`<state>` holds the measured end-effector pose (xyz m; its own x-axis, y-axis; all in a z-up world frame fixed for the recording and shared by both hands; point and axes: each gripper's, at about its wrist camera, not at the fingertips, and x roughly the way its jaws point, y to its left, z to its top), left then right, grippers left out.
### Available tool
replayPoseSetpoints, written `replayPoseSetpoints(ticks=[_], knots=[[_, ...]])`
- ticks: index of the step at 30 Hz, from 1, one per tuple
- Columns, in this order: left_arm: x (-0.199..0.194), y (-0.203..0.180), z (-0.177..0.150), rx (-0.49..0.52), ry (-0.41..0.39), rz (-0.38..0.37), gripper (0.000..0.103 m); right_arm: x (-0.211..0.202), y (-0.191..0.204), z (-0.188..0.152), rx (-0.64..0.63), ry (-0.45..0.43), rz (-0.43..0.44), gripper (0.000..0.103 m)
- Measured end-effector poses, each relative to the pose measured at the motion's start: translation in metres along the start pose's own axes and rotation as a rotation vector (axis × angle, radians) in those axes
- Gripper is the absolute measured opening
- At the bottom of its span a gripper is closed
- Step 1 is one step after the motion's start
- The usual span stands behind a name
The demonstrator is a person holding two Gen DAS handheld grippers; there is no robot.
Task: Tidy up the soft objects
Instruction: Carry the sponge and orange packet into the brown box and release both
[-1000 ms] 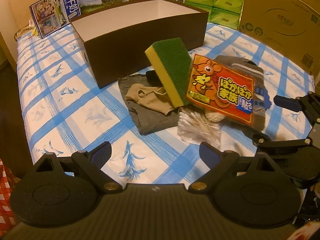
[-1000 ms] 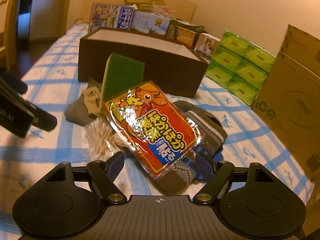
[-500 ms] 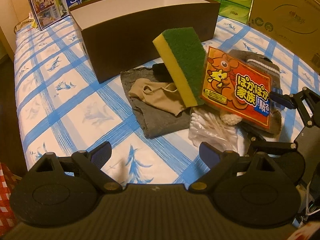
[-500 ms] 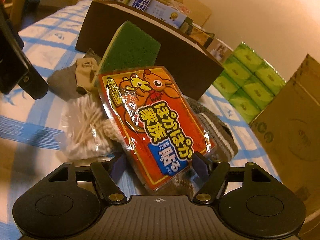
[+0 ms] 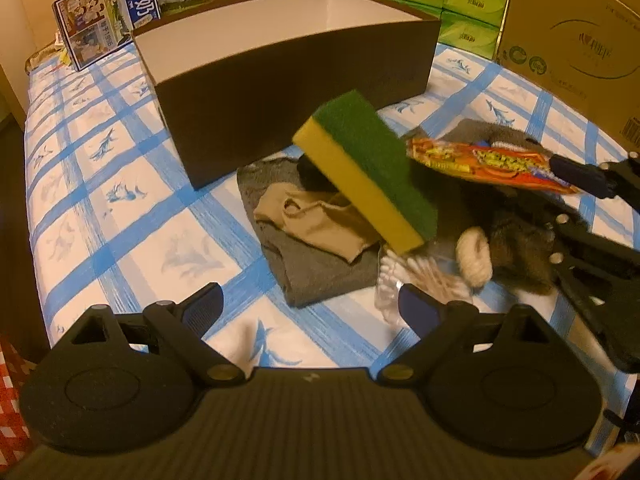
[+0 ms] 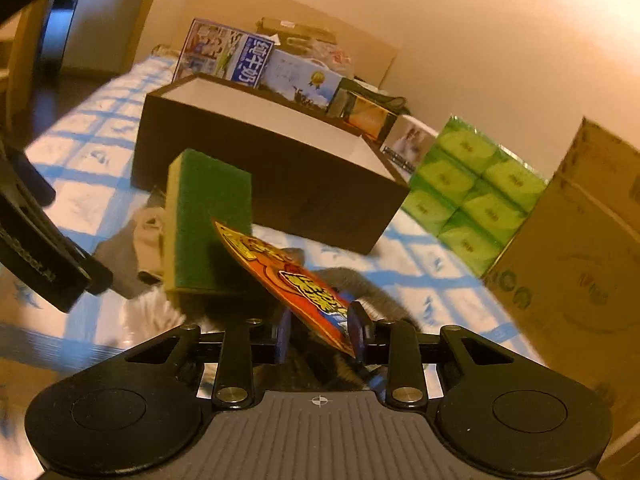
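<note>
1. Left wrist: left gripper (image 5: 310, 306) spread, empty, near the sock pile. The orange packet (image 5: 486, 164) now tilts edge-on off the sponge (image 5: 372, 168), no longer facing up.
2. Right wrist: right gripper (image 6: 322, 334) jaws closing on the packet's (image 6: 296, 280) corner, so it's probably headed for the brown box (image 6: 256, 172).

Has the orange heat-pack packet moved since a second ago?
Yes. The orange packet, between the closing right gripper jaws, has tipped up off the knit hat to lie edge-on, near level, beside the sponge.

We see a green-and-yellow sponge (image 5: 372, 172) tilted over grey cloths (image 5: 316, 268) before a dark box (image 5: 288, 80). Our left hand-held gripper (image 5: 310, 306) hangs open above the checked bed (image 5: 120, 216). An orange packet (image 5: 484, 164) sits at the right.
</note>
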<state>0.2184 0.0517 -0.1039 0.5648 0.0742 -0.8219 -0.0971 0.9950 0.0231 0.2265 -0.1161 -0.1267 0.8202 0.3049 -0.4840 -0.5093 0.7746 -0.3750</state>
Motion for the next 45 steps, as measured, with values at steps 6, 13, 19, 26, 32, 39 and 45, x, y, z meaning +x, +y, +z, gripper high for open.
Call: replayPoseSetpoints(ticks=[6, 13, 19, 26, 32, 39, 45], knots=[[0.0, 0.0, 0.01, -0.008, -0.019, -0.01, 0.093, 0.021, 0.013, -0.004, -0.136, 0.036, -0.02, 0.027], [0.0, -0.002, 0.019, -0.021, -0.043, -0.047, 0.093, 0.015, 0.0, -0.004, -0.107, 0.001, -0.033, 0.006], [0.004, -0.003, 0.027, -0.063, -0.05, -0.108, 0.09, -0.002, -0.043, 0.009, 0.125, -0.008, -0.026, 0.002], [0.023, -0.003, 0.039, -0.12, -0.06, -0.148, 0.088, -0.01, -0.084, 0.014, 0.395, 0.046, 0.012, 0.002], [0.045, 0.008, 0.047, -0.216, -0.063, -0.174, 0.086, -0.015, -0.099, 0.011, 0.496, 0.074, 0.032, 0.002], [0.051, 0.017, 0.051, -0.269, -0.087, -0.229, 0.055, -0.013, -0.104, 0.009, 0.535, 0.09, 0.04, 0.002], [0.032, 0.01, 0.056, -0.213, -0.134, -0.238, 0.041, -0.013, -0.11, 0.009, 0.546, 0.095, 0.047, 0.002]])
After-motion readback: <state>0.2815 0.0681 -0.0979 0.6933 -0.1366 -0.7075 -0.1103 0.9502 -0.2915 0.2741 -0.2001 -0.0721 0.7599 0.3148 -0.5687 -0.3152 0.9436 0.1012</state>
